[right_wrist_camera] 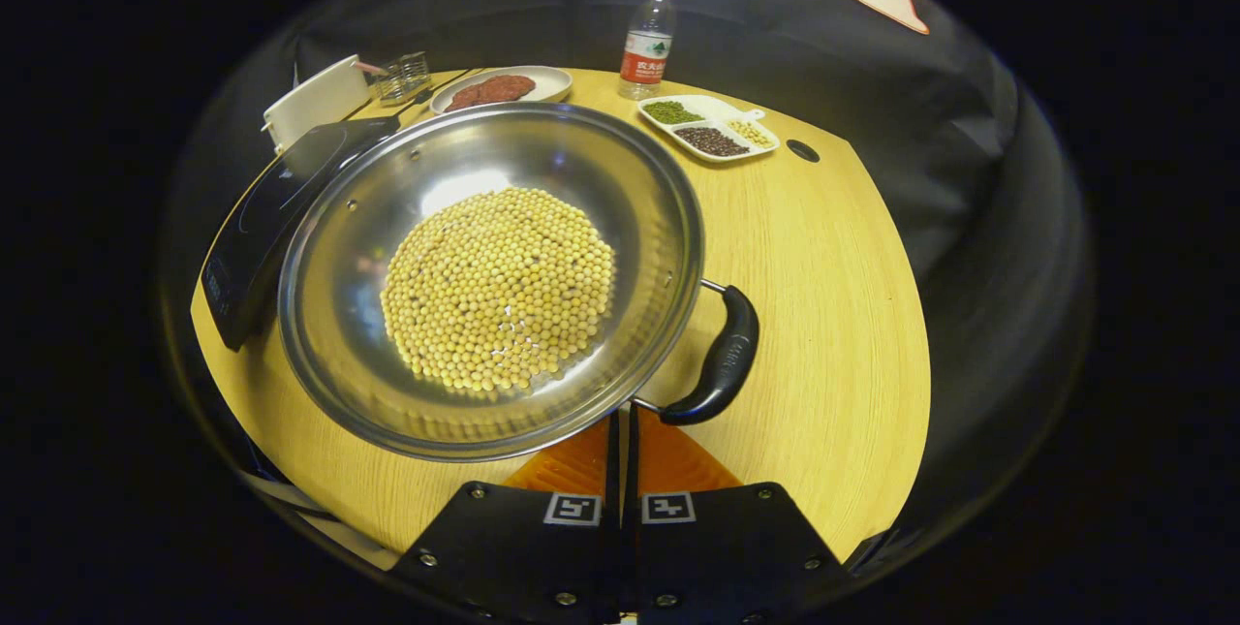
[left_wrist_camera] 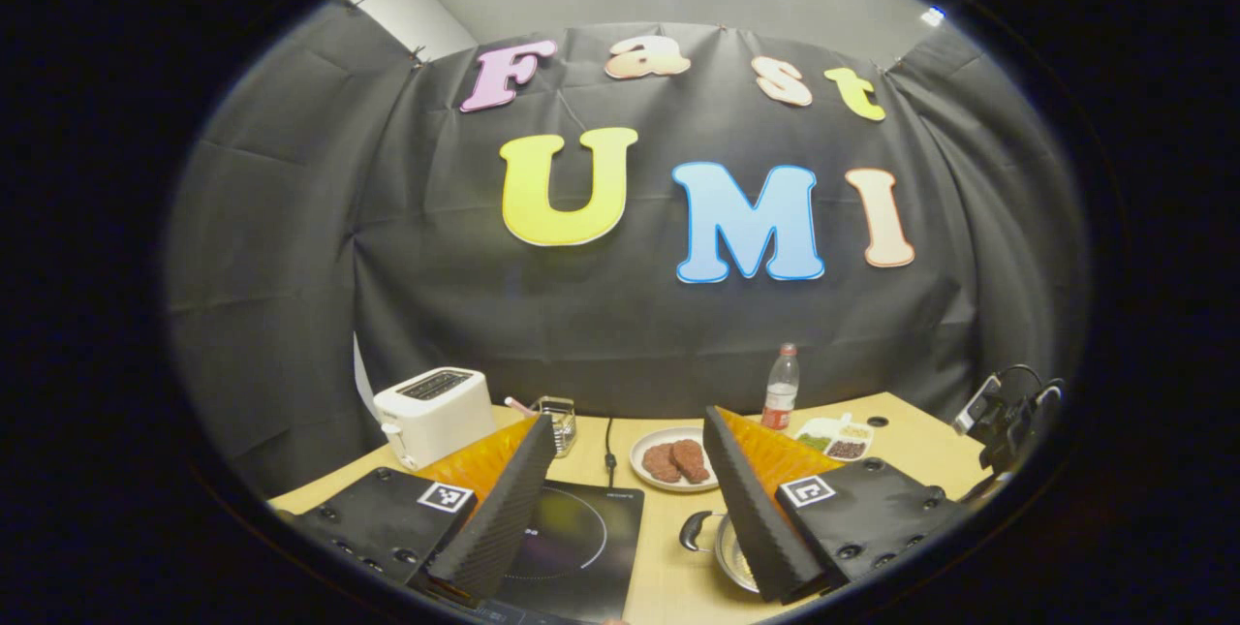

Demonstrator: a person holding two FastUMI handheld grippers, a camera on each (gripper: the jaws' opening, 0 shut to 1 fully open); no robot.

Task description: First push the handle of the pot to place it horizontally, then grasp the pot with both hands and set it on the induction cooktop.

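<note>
- Pot (right_wrist_camera: 494, 276): wide steel pan holding a mound of yellow soybeans (right_wrist_camera: 499, 291); stands on the wooden surface (right_wrist_camera: 833, 315) just to the right of the induction cooktop, not yet on it.
- Pot handle (right_wrist_camera: 722, 359): black loop on the rim, at the near-right side in the right gripper view. A second black handle (left_wrist_camera: 693, 530) shows in the left gripper view on the side nearer the cooktop.
- Right tongs (right_wrist_camera: 622, 431): fingers pressed together, nothing between them, tips right at the pot's near rim beside the handle. Judged: closed to serve as a blunt pusher for turning the handle, not as a grasp; actual contact cannot be told.
- Left tongs (left_wrist_camera: 630, 499): spread wide, holding nothing, raised above the cooktop and the pot's left edge. Judged: waiting, ready for the two-handed lift.
- Induction cooktop (left_wrist_camera: 581, 533): black glass slab, bare ring, on the surface left of the pot.
- Beyond: plate of brown patties (left_wrist_camera: 675, 458), red-capped water bottle (left_wrist_camera: 781, 388), divided dish of beans (right_wrist_camera: 712, 129), white toaster (left_wrist_camera: 434, 412), small glass container (left_wrist_camera: 558, 417), all near the back edge, well apart from the pot.
</note>
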